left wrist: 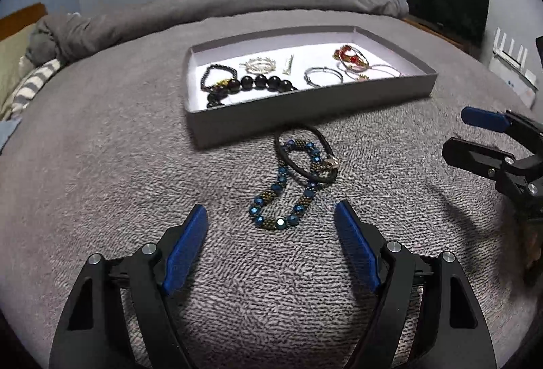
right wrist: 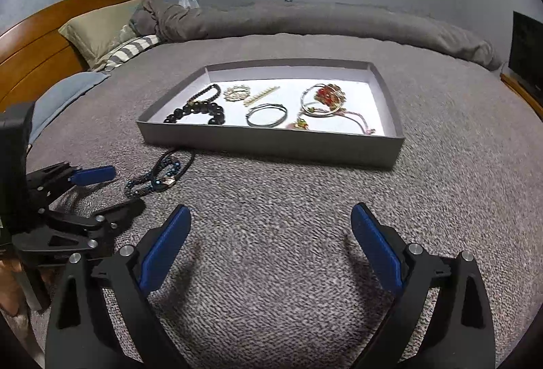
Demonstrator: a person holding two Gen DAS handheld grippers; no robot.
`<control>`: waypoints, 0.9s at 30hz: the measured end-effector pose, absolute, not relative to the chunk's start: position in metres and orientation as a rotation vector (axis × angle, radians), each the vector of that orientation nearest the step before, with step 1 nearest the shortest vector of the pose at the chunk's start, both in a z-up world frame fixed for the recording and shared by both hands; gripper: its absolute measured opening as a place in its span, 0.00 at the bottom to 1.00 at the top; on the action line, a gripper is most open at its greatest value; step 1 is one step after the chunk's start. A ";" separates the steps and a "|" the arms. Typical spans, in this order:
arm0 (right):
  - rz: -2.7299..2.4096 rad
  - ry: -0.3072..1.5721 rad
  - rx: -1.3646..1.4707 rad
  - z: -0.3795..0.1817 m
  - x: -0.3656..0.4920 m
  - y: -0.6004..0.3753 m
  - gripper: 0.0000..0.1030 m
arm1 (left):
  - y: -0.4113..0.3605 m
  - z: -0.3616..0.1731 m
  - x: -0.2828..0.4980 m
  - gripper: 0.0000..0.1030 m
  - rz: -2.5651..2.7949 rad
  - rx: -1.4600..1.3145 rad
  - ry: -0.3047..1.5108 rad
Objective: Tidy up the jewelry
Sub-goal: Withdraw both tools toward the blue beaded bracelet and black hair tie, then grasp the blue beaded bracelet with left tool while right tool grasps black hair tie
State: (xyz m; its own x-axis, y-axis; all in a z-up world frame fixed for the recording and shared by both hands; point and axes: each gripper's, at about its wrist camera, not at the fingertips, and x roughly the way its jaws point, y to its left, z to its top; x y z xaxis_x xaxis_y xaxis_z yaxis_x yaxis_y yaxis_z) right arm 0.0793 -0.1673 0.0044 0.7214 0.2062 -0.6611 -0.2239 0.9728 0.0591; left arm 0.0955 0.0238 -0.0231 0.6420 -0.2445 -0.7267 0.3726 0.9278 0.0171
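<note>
The left tool (left wrist: 270, 222) is gaping wide, empty, straddling the blue-and-bronze beaded bracelet (left wrist: 285, 196) lying tangled with a black cord bracelet (left wrist: 305, 155) on the grey bed blanket (left wrist: 101, 165), just outside the shallow grey cardboard tray (left wrist: 305, 111), likely lining up a pickup. The right tool (right wrist: 270, 235) is waiting open, empty.

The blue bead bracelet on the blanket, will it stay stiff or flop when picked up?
The blue bead bracelet will probably flop: it lies in a loose curve. It may drag the black cord bracelet lying across it. Beads look glossy, possibly slippery.
</note>
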 end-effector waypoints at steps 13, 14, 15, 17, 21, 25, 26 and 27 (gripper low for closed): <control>0.242 0.763 0.022 -0.003 0.083 -0.175 0.81 | 0.017 -0.006 0.078 0.50 -0.421 0.205 0.688; 0.243 0.763 0.021 -0.003 0.082 -0.175 0.81 | 0.012 -0.007 0.079 0.43 -0.433 0.222 0.693; 0.245 0.762 0.020 -0.003 0.082 -0.175 0.81 | 0.008 -0.011 0.080 0.39 -0.444 0.241 0.711; 0.247 0.763 0.020 -0.003 0.082 -0.175 0.81 | 0.003 -0.019 0.086 0.32 -0.442 0.258 0.755; 0.251 0.764 0.019 -0.003 0.081 -0.174 0.81 | 0.007 -0.021 0.092 0.29 -0.454 0.222 0.784; 0.260 0.767 0.023 -0.003 0.081 -0.172 0.81 | 0.010 -0.023 0.093 0.08 -0.454 0.224 0.809; 0.262 0.767 0.022 -0.004 0.082 -0.171 0.81 | 0.012 -0.023 0.093 0.07 -0.456 0.222 0.809; 0.265 0.768 0.021 -0.004 0.082 -0.169 0.80 | 0.014 -0.022 0.093 0.07 -0.459 0.218 0.812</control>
State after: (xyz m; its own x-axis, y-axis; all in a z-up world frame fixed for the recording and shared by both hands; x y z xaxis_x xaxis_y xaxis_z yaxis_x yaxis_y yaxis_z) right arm 0.0819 -0.1693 -0.0037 0.6878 0.2445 -0.6835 -0.2294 0.9665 0.1148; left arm 0.0928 0.0136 -0.0221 0.5976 -0.3102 -0.7394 0.4737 0.8806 0.0135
